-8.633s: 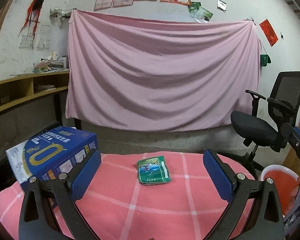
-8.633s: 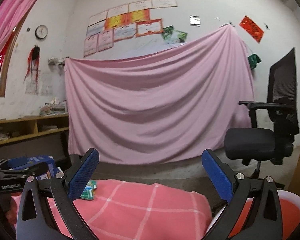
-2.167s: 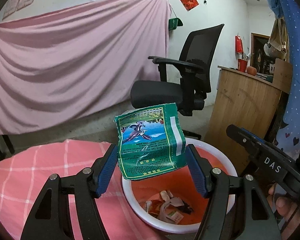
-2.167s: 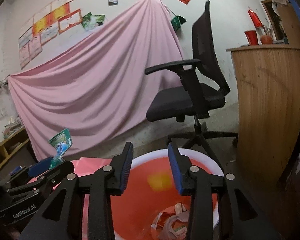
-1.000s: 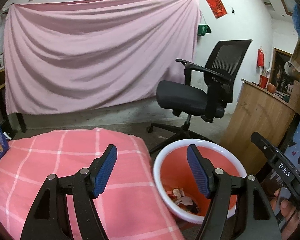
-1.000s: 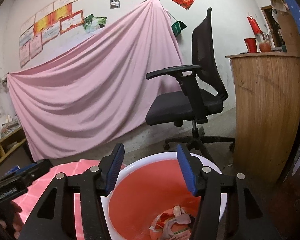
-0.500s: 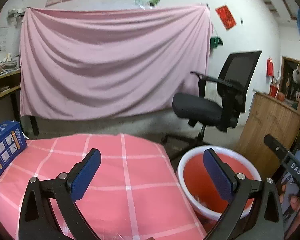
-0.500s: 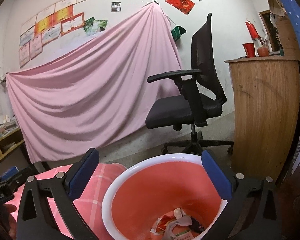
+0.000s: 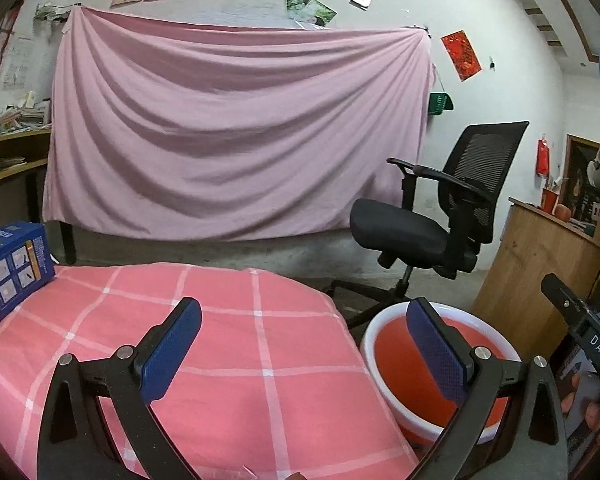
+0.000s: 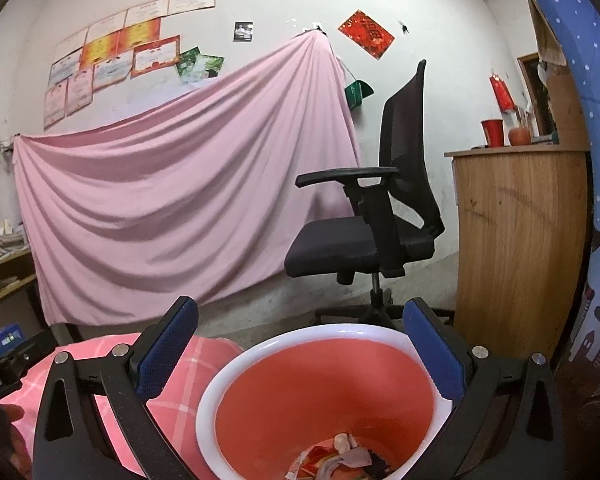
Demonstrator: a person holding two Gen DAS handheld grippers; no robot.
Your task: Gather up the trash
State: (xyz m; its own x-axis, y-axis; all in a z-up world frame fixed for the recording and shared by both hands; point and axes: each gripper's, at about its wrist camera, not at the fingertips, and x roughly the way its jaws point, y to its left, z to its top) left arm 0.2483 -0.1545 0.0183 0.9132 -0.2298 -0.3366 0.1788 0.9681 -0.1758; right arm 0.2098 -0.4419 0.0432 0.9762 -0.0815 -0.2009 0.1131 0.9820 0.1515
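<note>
Trash [image 10: 340, 460] is lying at the bottom of the red basin [image 10: 260, 360], which is sitting on the floor just beside the pink checked surface [image 9: 240, 340], we judge so that wrappers can be dropped straight in from the edge. We are holding the right tool [image 10: 300, 344] over the basin, its 2 blue pads spread to their widest after just opening, nothing between them. We are pointing the left tool [image 9: 304, 344] across the surface, likewise just opened wide and gripping nothing. A blue box [image 9: 8, 272] is resting at the surface's far left. We see no loose wrapper there now.
</note>
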